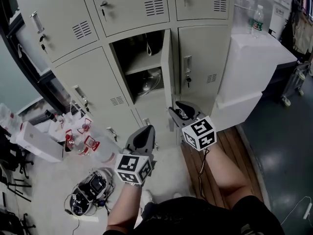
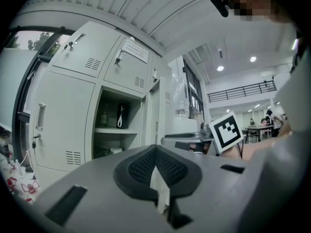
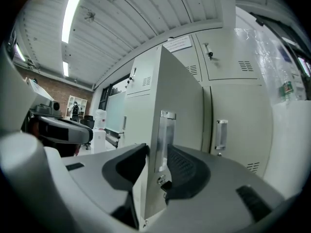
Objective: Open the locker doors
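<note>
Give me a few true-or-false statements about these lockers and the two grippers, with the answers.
One locker door stands open. True.
That door's edge stands between the right gripper's jaws. True.
The left gripper holds a bottle. False: its jaws are together on nothing.
The open locker is empty. False: things lie above and below its shelf.
A plastic bottle stands on the white cabinet. True.
</note>
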Action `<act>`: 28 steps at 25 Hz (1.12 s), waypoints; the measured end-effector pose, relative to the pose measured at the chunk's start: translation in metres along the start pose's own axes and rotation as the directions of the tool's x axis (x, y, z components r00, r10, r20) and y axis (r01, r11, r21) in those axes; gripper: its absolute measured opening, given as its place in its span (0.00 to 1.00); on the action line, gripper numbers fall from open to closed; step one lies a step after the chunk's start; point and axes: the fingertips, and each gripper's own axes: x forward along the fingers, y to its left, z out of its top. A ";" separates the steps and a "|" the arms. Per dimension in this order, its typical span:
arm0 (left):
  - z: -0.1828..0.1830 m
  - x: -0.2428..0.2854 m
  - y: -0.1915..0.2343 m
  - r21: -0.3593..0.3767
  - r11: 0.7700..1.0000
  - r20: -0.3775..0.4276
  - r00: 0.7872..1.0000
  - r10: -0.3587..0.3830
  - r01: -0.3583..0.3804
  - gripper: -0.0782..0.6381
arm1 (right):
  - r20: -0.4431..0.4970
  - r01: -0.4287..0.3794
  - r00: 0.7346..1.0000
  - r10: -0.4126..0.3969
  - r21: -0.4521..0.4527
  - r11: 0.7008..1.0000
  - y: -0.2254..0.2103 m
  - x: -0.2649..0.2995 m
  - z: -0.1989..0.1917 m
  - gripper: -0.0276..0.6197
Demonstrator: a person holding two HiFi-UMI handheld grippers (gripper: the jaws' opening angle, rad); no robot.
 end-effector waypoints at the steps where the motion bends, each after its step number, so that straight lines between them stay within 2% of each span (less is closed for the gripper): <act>1: -0.001 0.001 -0.002 -0.002 1.000 0.000 1.000 -0.004 0.004 0.11 | 0.002 0.013 1.000 -0.013 0.005 1.000 -0.003 -0.003 -0.001 0.26; 9: -0.006 -0.001 0.000 -0.018 0.999 -0.007 0.999 -0.032 0.032 0.11 | 0.004 0.138 0.990 -0.138 0.062 0.989 -0.020 -0.023 -0.004 0.26; 14: -0.013 -0.019 0.016 -0.023 0.999 -0.035 0.999 -0.033 0.032 0.11 | -0.004 0.233 0.972 -0.234 0.097 0.968 -0.022 -0.028 -0.006 0.24; 17: -0.016 -0.029 0.025 -0.024 0.999 -0.049 0.998 -0.033 0.032 0.11 | 0.005 0.305 0.952 -0.307 0.076 0.949 -0.020 -0.031 -0.003 0.20; 20: -0.017 -0.035 0.028 -0.018 0.999 -0.057 0.998 -0.040 0.039 0.11 | 0.019 0.326 0.945 -0.327 0.054 0.944 -0.015 -0.028 0.002 0.28; 21: -0.016 -0.036 0.028 -0.016 0.999 -0.055 0.998 -0.042 0.041 0.11 | 0.015 0.337 0.941 -0.338 0.046 0.940 -0.016 -0.027 0.003 0.28; 28: -0.010 -0.032 0.025 -0.012 0.999 -0.037 0.998 -0.047 0.047 0.11 | -0.018 0.403 0.915 -0.402 0.039 0.914 -0.033 -0.030 0.000 0.19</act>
